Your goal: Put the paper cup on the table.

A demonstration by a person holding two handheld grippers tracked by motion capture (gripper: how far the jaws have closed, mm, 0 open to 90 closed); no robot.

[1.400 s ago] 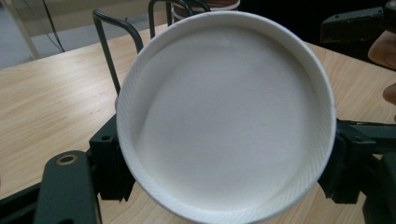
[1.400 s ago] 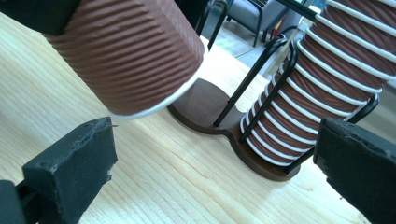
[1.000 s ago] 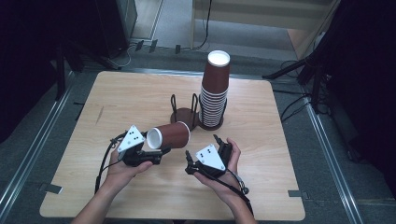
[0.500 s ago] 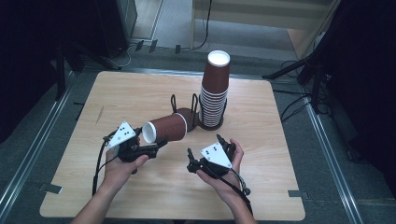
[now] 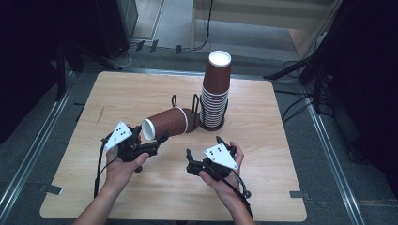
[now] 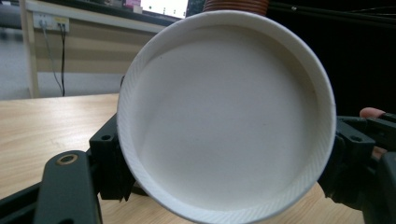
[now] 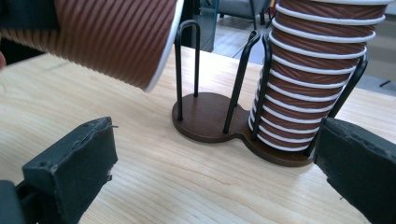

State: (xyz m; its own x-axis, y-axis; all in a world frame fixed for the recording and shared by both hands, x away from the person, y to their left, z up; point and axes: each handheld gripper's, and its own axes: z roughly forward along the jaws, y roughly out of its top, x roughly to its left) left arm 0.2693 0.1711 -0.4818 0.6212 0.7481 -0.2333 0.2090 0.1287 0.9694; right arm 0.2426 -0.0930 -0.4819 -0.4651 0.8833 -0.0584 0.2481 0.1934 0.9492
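Left gripper (image 5: pixel 149 140): lower left of the high view, fingers clamped on the base of a brown paper cup (image 5: pixel 166 123).
Cup: lying sideways above the bench (image 5: pixel 141 93), mid-frame, rim toward the wire holder (image 5: pixel 195 117).
Right gripper (image 5: pixel 204 157): lower centre, fingers apart, holding nothing.
Cup stack (image 5: pixel 216 91): upright in the holder, right of centre.

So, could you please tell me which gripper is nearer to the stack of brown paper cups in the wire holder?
Right. The right gripper sits open just in front of the cup stack; the left gripper, holding a single cup, is farther off to the left.
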